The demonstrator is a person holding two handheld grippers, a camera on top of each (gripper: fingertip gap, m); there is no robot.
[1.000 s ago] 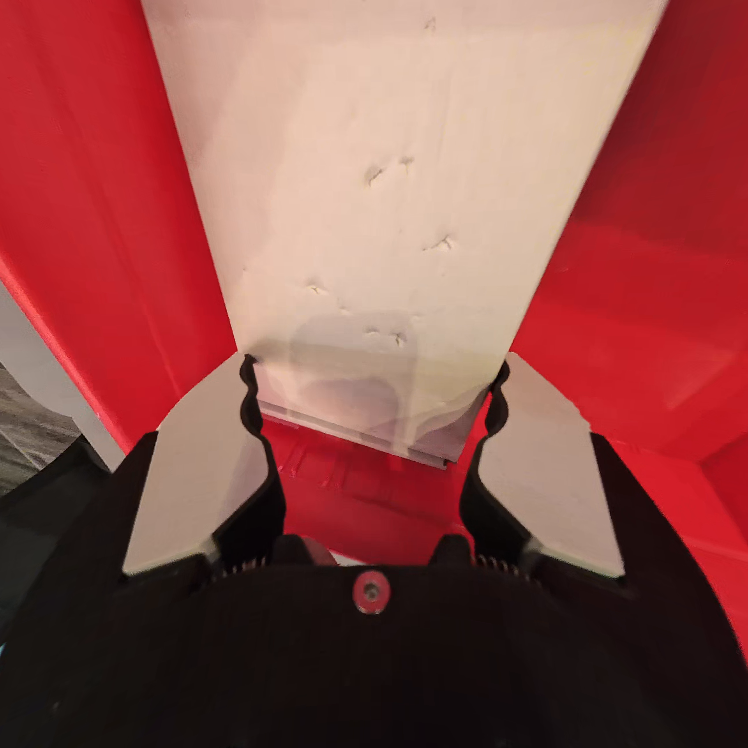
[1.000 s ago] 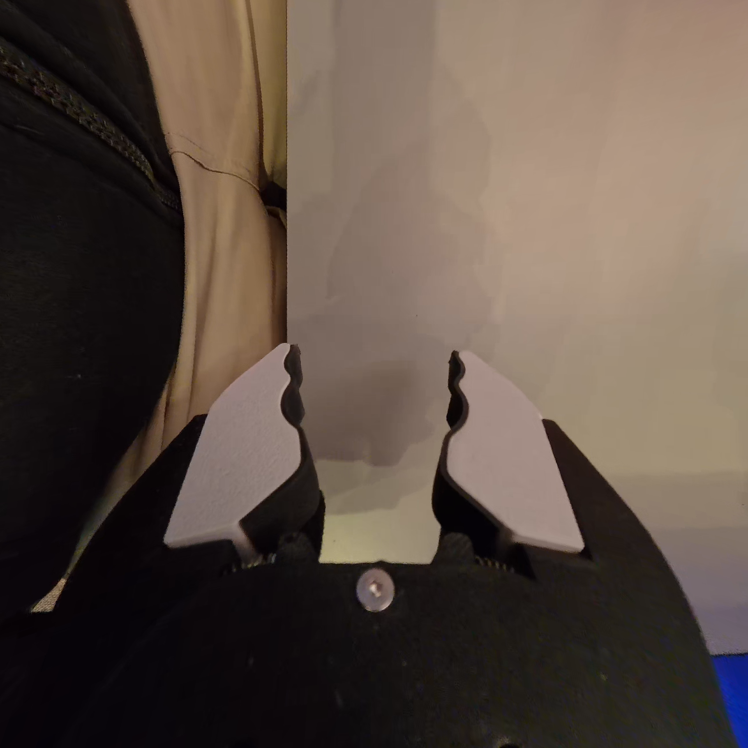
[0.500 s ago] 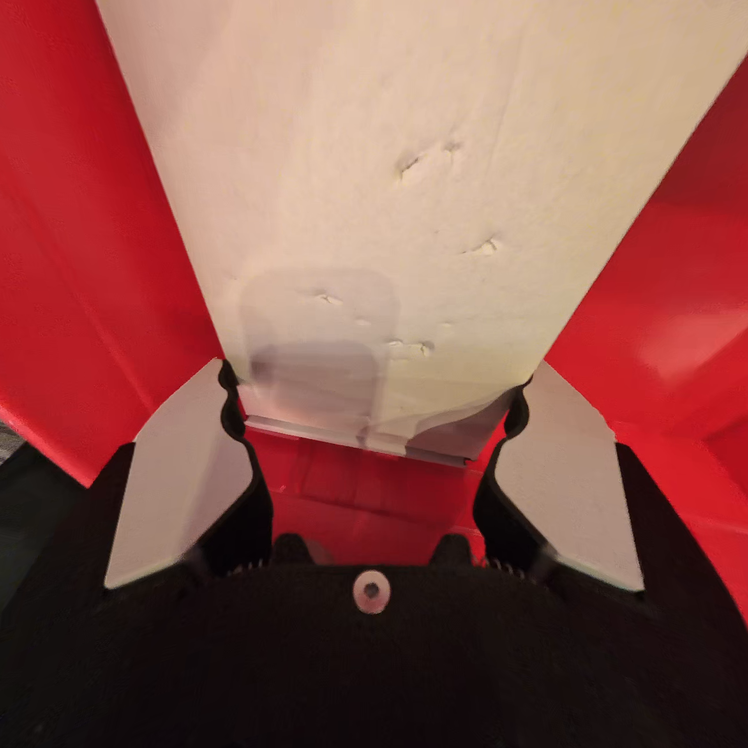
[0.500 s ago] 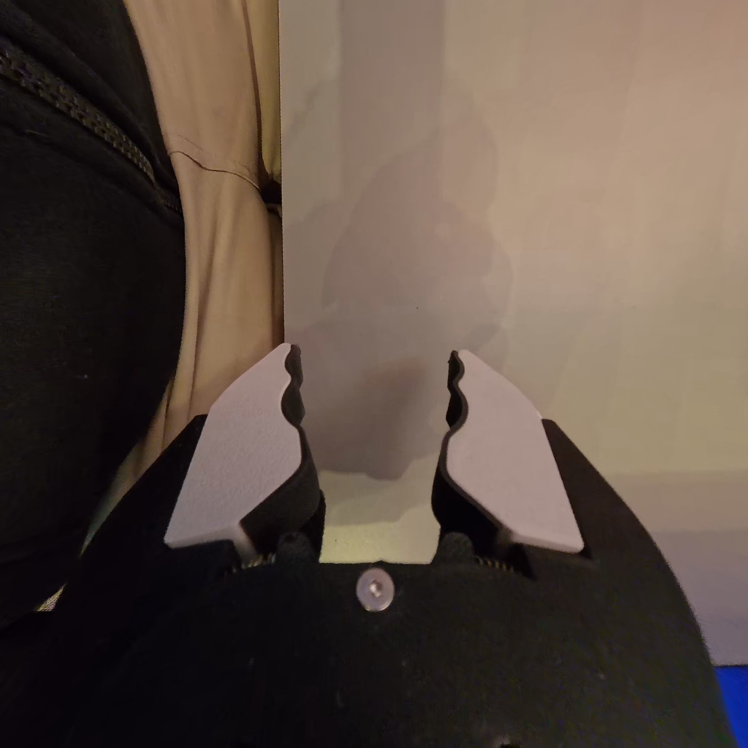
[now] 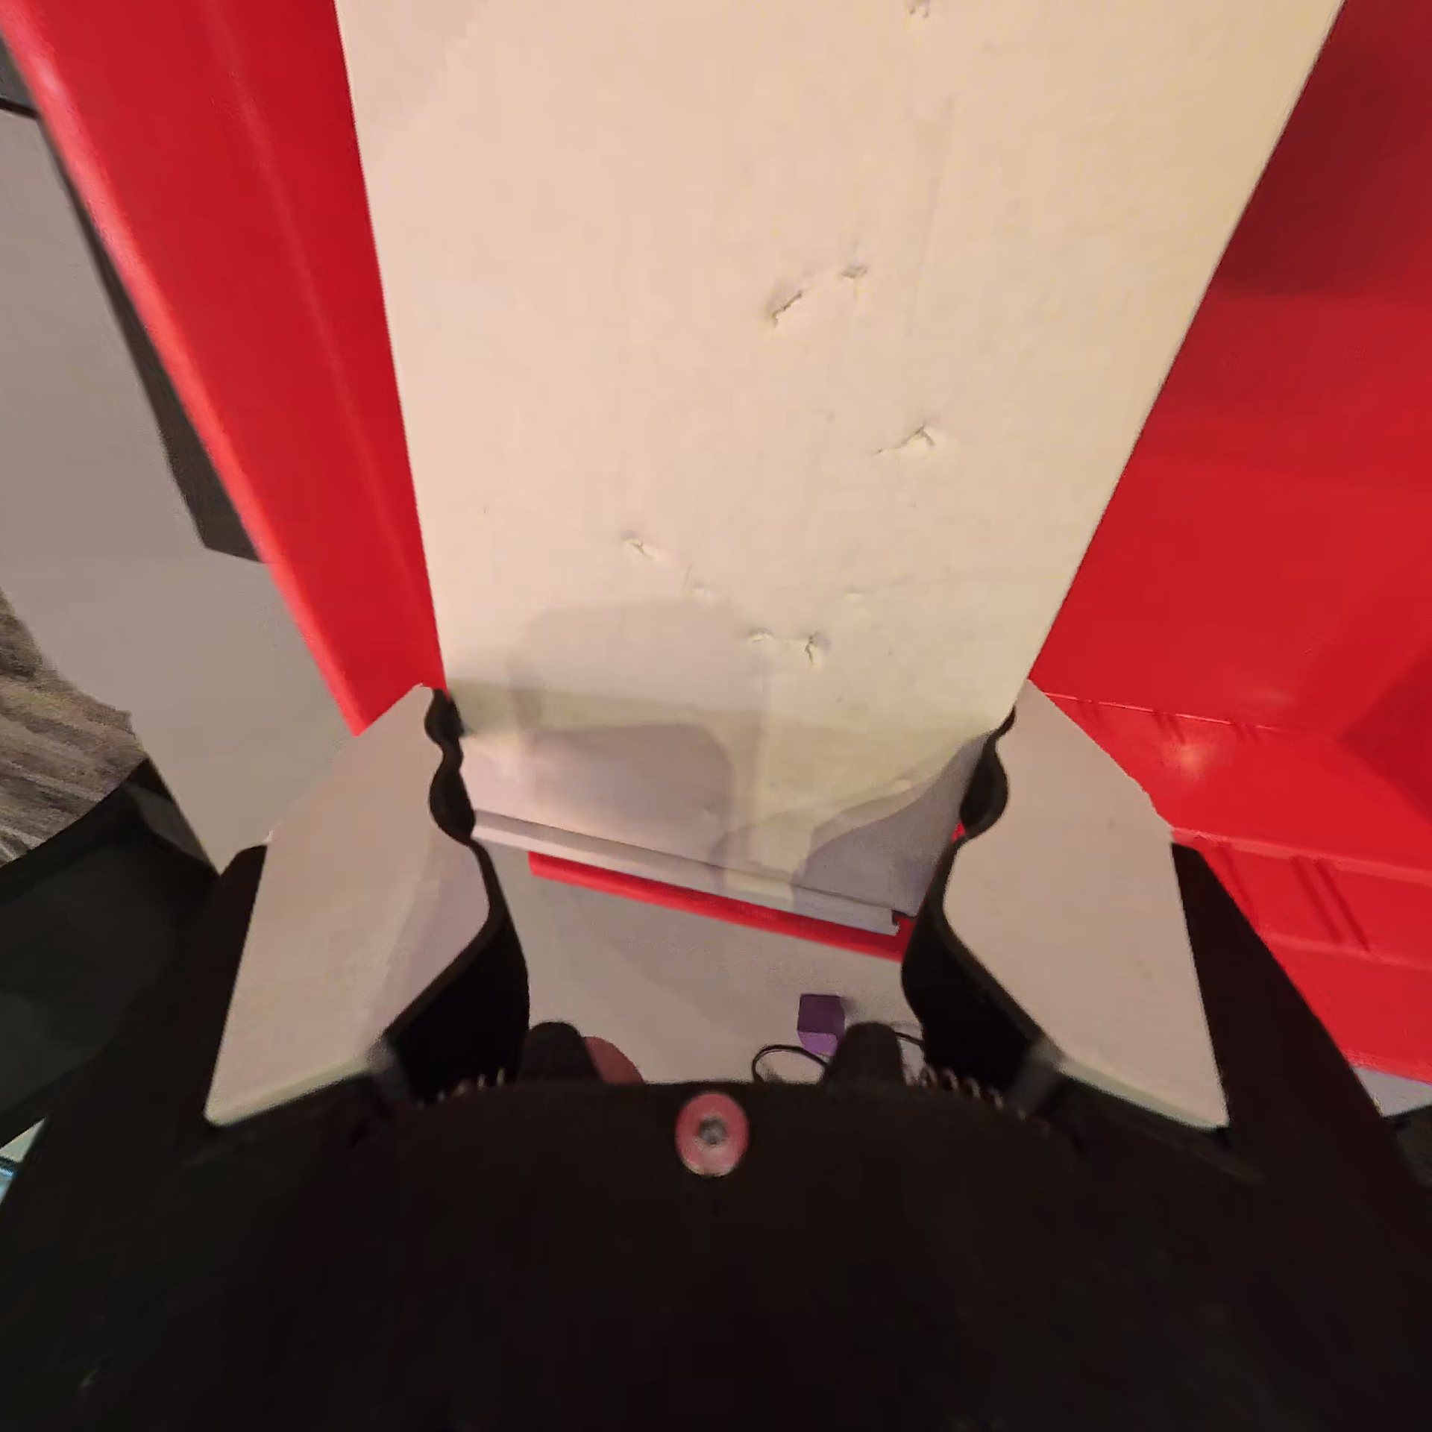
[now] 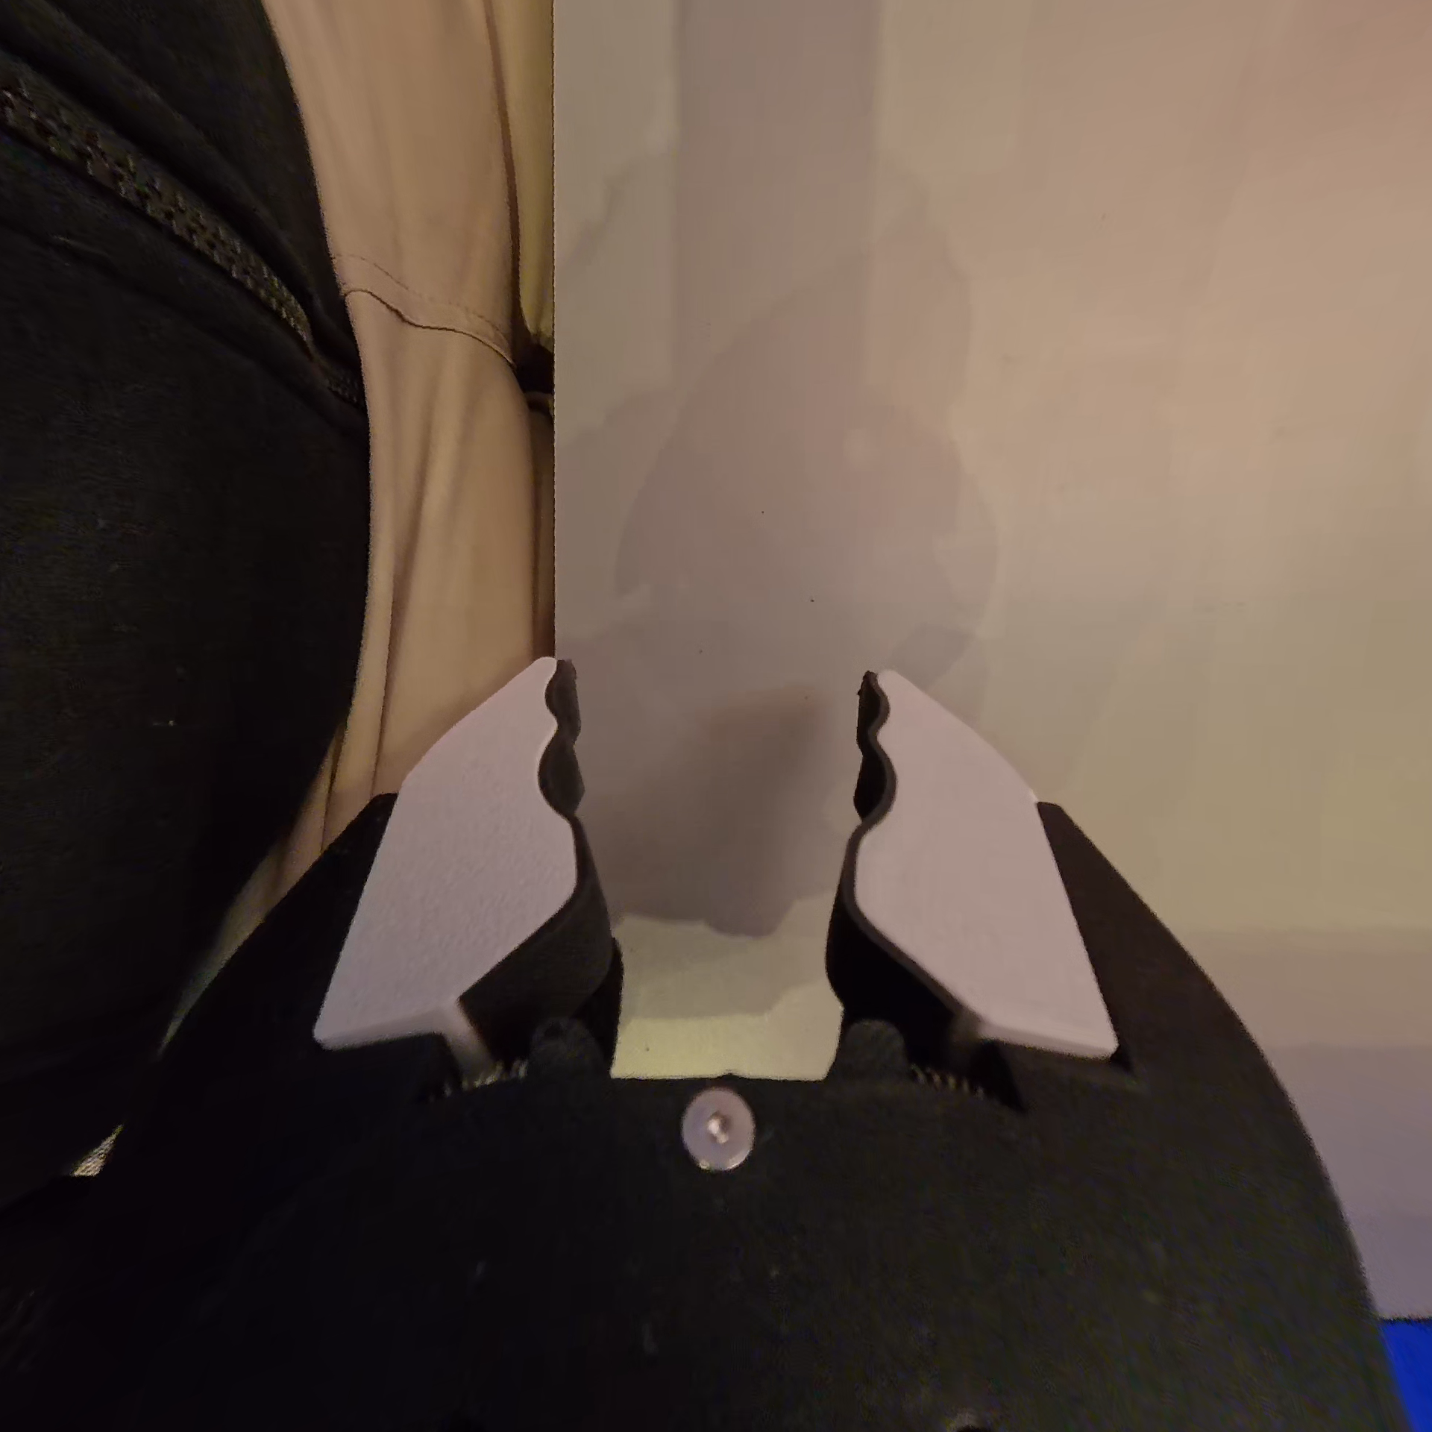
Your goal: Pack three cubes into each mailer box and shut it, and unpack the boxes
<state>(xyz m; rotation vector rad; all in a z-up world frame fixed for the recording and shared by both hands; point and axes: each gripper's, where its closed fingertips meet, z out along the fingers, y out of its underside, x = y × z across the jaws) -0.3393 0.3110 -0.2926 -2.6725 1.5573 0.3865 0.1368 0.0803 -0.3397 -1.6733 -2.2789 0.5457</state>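
Observation:
In the left wrist view, a white mailer box (image 5: 775,349) with small dents stands end-on between my fingers. My left gripper (image 5: 724,705) is spread wide and shut on it, one pad against each side. A red bin (image 5: 1240,542) surrounds the box on both sides. A purple cube (image 5: 817,1023) lies on the white table (image 5: 697,953) below the box. My right gripper (image 6: 717,682) is open and empty, close to a plain white surface (image 6: 1085,465).
A person's black jacket (image 6: 155,542) and beige trousers (image 6: 434,465) fill the left of the right wrist view. A blue patch (image 6: 1406,1348) shows at its bottom right corner. A thin dark cable (image 5: 783,1058) lies by the cube. Grey floor (image 5: 46,736) shows at the far left.
My left gripper and the white box have moved together relative to the red bin, so the table and purple cube now show below. Its jaws stand slightly wider than a second ago. The right gripper is unchanged.

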